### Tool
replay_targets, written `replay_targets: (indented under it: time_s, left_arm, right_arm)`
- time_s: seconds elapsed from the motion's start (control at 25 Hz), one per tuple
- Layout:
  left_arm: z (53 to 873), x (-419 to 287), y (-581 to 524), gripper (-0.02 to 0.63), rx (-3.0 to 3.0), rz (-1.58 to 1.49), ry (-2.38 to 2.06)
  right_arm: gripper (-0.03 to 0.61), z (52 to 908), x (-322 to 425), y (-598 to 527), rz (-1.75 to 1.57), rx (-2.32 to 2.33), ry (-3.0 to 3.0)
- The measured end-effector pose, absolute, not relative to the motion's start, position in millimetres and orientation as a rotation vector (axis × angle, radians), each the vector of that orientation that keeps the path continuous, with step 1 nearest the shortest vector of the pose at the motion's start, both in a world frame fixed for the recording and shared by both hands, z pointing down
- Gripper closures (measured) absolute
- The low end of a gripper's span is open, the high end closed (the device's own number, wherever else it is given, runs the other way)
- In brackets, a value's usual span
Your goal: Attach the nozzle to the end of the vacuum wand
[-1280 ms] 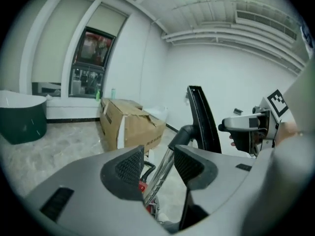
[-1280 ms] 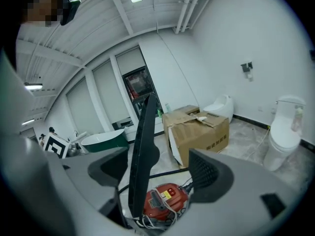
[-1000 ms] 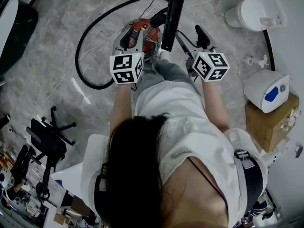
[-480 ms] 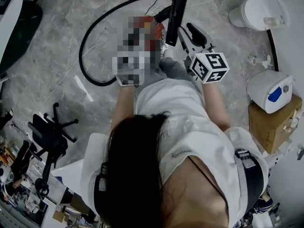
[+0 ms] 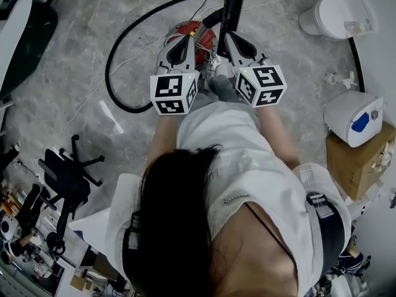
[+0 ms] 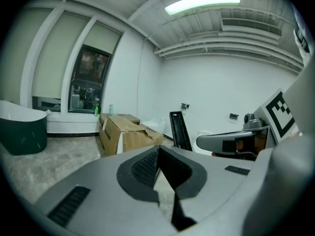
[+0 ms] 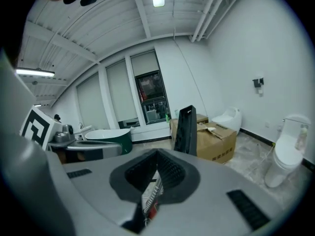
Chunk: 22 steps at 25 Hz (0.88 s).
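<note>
Grey marble floor [image 5: 68,48] of a bathroom: you hold both grippers closed and empty above the vacuum [image 5: 201,37].
The left gripper [image 6: 158,149] has its jaws together on nothing, and the right gripper [image 7: 156,154] has just closed the same way. The black wand [image 5: 233,5] stands upright just beyond them. You grip no part, so this looks like a rest pose. Whether the nozzle sits on its end, I cannot tell.

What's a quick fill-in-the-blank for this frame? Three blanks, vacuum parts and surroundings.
The vacuum body on the floor in front of the person is ___.
The black hose loops over the floor on the person's ___ side.
In the right gripper view, the box behind the upright black vacuum piece is made of ___.
Missing words: red; left; cardboard.
</note>
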<state>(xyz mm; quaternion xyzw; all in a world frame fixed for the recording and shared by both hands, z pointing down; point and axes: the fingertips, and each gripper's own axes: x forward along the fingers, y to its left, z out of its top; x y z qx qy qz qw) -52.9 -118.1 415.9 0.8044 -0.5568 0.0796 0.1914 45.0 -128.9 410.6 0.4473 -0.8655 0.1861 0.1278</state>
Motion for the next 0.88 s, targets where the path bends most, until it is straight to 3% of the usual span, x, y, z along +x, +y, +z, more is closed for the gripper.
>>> replay_targets:
  time_s: [0.88]
  left_arm:
    - [412,-42,-116,0.612,2.326,0.264,-1.553]
  right_arm:
    - [0.565,413,14,-118,0.458,1.186,-2.565]
